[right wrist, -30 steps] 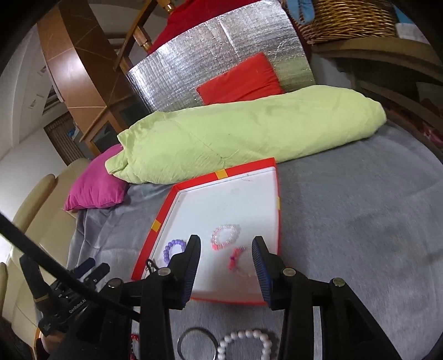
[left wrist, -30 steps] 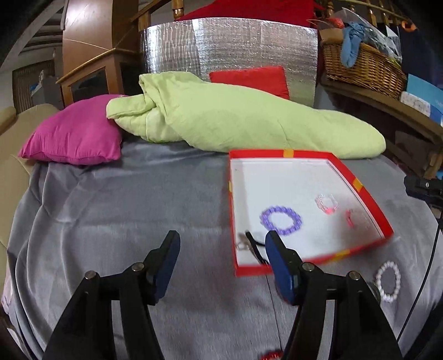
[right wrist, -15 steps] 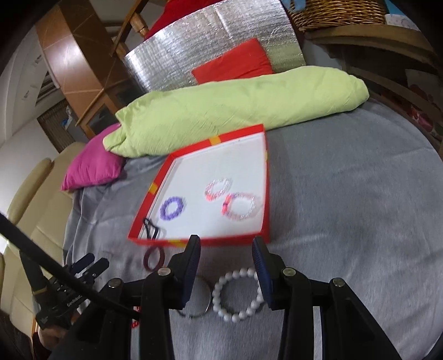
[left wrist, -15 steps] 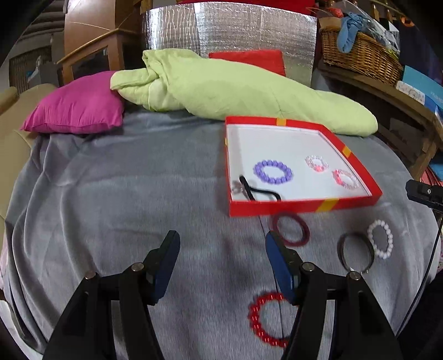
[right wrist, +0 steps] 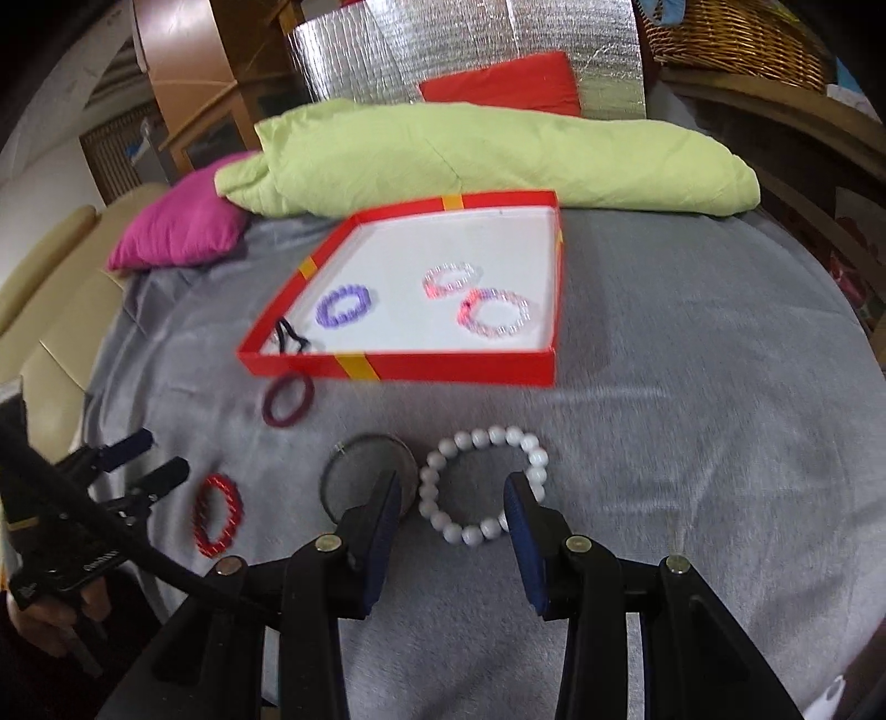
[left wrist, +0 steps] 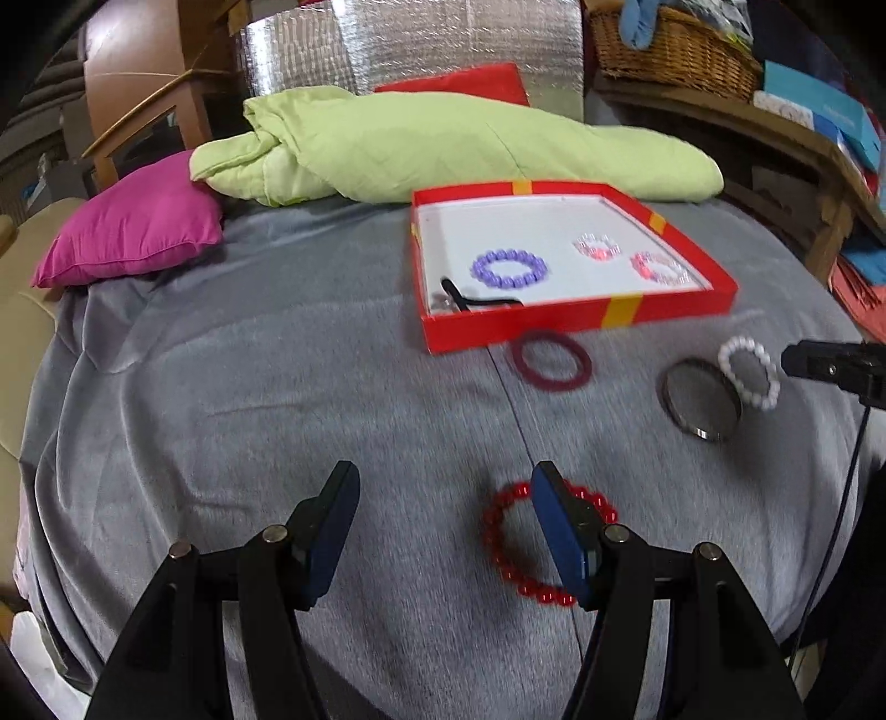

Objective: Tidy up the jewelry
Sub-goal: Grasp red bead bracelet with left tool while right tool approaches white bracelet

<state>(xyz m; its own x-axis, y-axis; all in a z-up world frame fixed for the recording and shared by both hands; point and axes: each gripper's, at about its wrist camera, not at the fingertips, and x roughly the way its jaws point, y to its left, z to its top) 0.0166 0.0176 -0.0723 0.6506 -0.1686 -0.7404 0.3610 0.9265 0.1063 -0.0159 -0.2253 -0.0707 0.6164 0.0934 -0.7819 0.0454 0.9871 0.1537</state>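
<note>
A red box (left wrist: 576, 324) (right wrist: 398, 368) with a white floor holds a purple bead bracelet (left wrist: 508, 270) (right wrist: 343, 304), two pink-and-clear bracelets (right wrist: 451, 277) (right wrist: 498, 312) and a black hair tie (right wrist: 290, 338). On the grey cloth in front lie a maroon ring (left wrist: 551, 360) (right wrist: 287, 400), a dark metal bangle (left wrist: 699, 400) (right wrist: 354, 459), a white bead bracelet (left wrist: 748, 372) (right wrist: 483, 484) and a red bead bracelet (left wrist: 515, 545) (right wrist: 217, 515). My left gripper (left wrist: 443, 515) is open, its right finger over the red bracelet. My right gripper (right wrist: 451, 501) is open above the white bracelet.
A folded green quilt (left wrist: 443, 147) lies behind the box, with a magenta cushion (left wrist: 133, 227) to the left and a red cushion (right wrist: 498, 83) against a silver foil panel. A wicker basket (left wrist: 670, 44) sits on a wooden shelf at the right.
Both grippers have pulled back from the box toward the near edge of the cloth. The loose bracelets in front of the box have come into view under them.
</note>
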